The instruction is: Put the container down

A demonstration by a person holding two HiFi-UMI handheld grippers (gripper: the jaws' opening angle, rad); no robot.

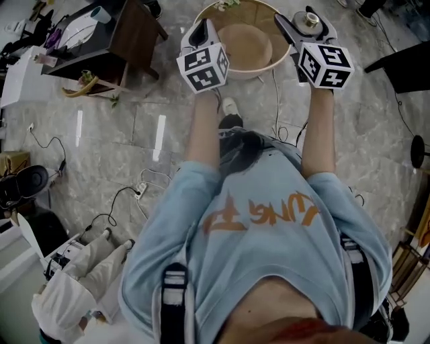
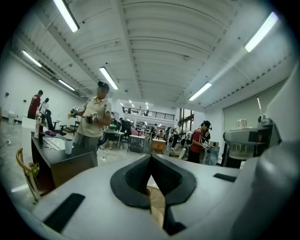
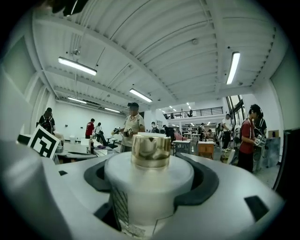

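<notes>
0 of the put-down is done, we judge: our right gripper (image 1: 306, 21) clamps the white gold-capped container (image 3: 149, 185) in the air over the round table (image 1: 259, 13). Our left gripper (image 2: 151, 161) is pinched together, empty.

A bowl (image 1: 243, 46) fills the round table's (image 1: 261, 12) middle, leaving its edge bare.

**Workshop hall, general setting.** A dark desk (image 1: 131, 37) stands on a grey, marble-patterned tile floor (image 1: 114, 144). Just beside the desk the tiles mirror two bright strips of lamp light. Farther from the desk a white power strip (image 1: 141, 193) lies among black cables. Above the desk a ribbed white ceiling (image 2: 154, 42) carries long tube lamps (image 2: 108, 78). Beyond the desk are white walls (image 2: 14, 89), worktables (image 2: 140, 140), standing people (image 2: 96, 122) and a railed gallery (image 2: 145, 112).
</notes>
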